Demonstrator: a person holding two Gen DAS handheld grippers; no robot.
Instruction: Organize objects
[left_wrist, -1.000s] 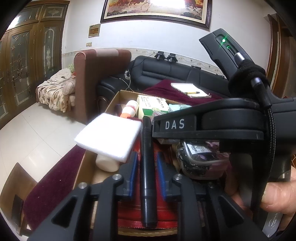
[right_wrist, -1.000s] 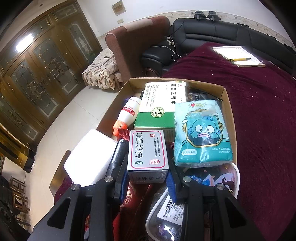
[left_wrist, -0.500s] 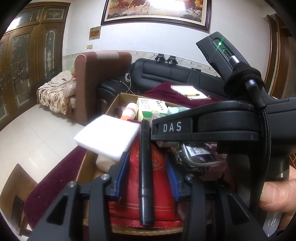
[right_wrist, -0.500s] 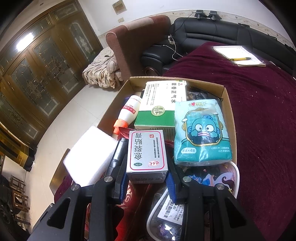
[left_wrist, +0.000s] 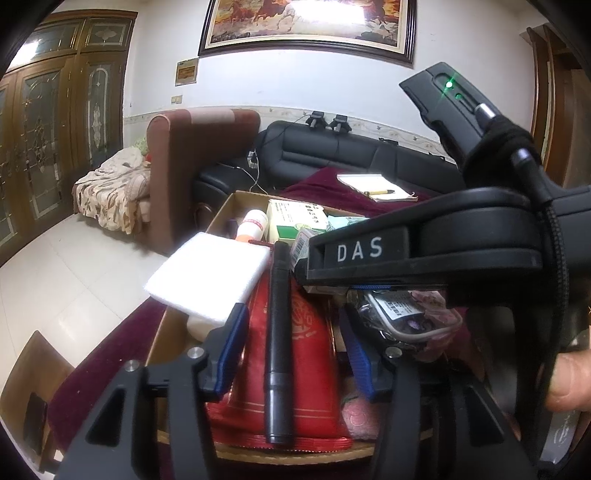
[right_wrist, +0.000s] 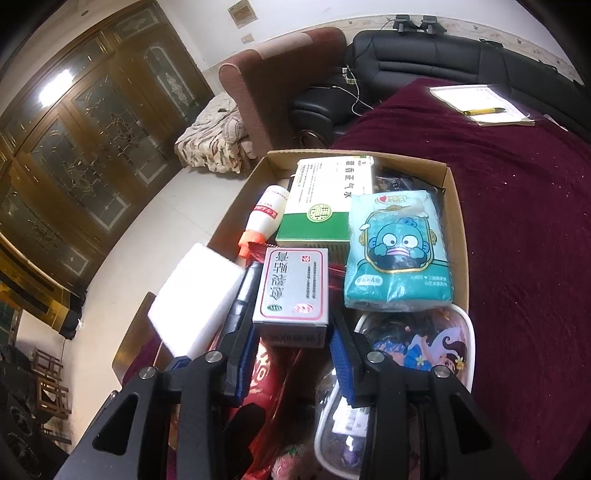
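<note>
In the left wrist view, the left gripper (left_wrist: 291, 345) has just been opening; its jaws stand wide apart, clear of the black pen (left_wrist: 279, 339) lying on a red pouch (left_wrist: 314, 354) in the cardboard box (left_wrist: 236, 206). In the right wrist view, the right gripper (right_wrist: 291, 354) has just eased open; whether its jaws grip the small medicine box (right_wrist: 293, 288) between them I cannot tell.

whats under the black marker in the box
The black marker lies lengthwise on a red packet with gold print, inside the cardboard box. What is beneath the packet is covered and cannot be seen.
</note>
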